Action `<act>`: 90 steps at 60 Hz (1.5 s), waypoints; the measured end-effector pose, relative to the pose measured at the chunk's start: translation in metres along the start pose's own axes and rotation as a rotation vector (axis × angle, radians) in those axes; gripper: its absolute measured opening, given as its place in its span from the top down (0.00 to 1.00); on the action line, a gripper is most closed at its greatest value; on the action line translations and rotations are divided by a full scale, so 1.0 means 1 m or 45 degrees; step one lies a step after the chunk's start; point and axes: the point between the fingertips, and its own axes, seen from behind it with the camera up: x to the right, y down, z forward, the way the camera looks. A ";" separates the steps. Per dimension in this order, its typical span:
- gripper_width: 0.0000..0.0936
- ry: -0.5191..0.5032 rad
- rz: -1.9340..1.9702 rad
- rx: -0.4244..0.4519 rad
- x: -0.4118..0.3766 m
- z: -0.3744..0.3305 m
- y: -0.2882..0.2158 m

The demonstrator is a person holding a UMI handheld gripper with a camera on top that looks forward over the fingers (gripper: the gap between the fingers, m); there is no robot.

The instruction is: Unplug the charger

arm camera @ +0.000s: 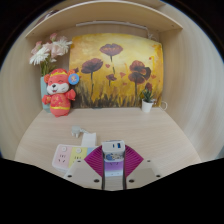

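Note:
A white charger [113, 153] with a blue port on its face sits between my gripper's [113, 163] two magenta pads, and both pads press on its sides. A white power strip [65, 157] lies on the pale desk just left of the fingers. The charger stands apart from the strip, to its right. A small white block [88, 140] stands at the strip's far end; I cannot tell what it is.
A red and white plush toy [58, 92] and white flowers [48, 52] stand at the back left. A flower painting [115, 70] leans on the back wall. A small potted plant [148, 99] stands at the back right. The pale desk top [130, 125] stretches ahead.

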 end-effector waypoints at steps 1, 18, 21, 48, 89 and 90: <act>0.75 0.001 0.012 -0.003 0.000 0.000 0.000; 0.83 -0.106 0.058 -0.166 0.001 -0.004 -0.018; 0.83 -0.048 0.033 0.109 0.028 -0.025 -0.111; 0.83 -0.094 0.119 0.012 0.150 -0.020 -0.115; 0.42 -0.110 0.026 -0.295 0.152 0.025 0.006; 0.37 -0.100 0.020 -0.283 0.153 0.023 0.002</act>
